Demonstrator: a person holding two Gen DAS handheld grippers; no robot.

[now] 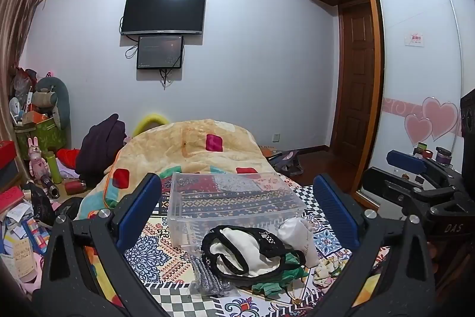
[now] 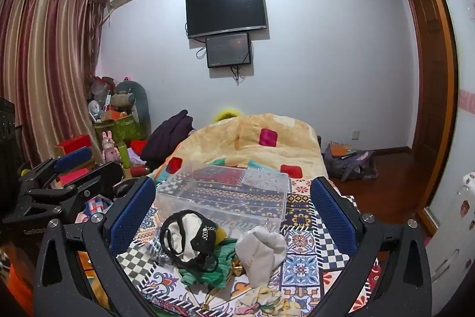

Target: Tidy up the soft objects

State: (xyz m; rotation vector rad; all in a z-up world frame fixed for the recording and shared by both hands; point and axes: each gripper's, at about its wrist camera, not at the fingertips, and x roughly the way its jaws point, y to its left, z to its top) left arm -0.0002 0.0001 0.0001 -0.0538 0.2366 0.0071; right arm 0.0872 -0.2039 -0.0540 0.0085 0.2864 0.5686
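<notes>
A pile of soft items lies on the patterned bedspread (image 1: 323, 239): a black-and-white garment (image 1: 243, 251), a white sock (image 1: 297, 239), a green cloth (image 1: 282, 278), a grey knit piece (image 1: 207, 278) and a floral cloth (image 1: 326, 269). A clear plastic box (image 1: 231, 201) stands empty just behind the pile. My left gripper (image 1: 237, 198) is open above the pile. In the right wrist view the garment (image 2: 187, 239), sock (image 2: 261, 251), green cloth (image 2: 207, 272) and box (image 2: 225, 192) show between my open right gripper's (image 2: 234, 198) fingers. Both grippers are empty.
A folded beige quilt (image 1: 193, 147) lies at the bed's far end. Cluttered boxes and toys (image 1: 38, 156) fill the floor on the left. A bag (image 2: 350, 162) sits on the wood floor at right. A wardrobe (image 1: 415, 64) stands on the right.
</notes>
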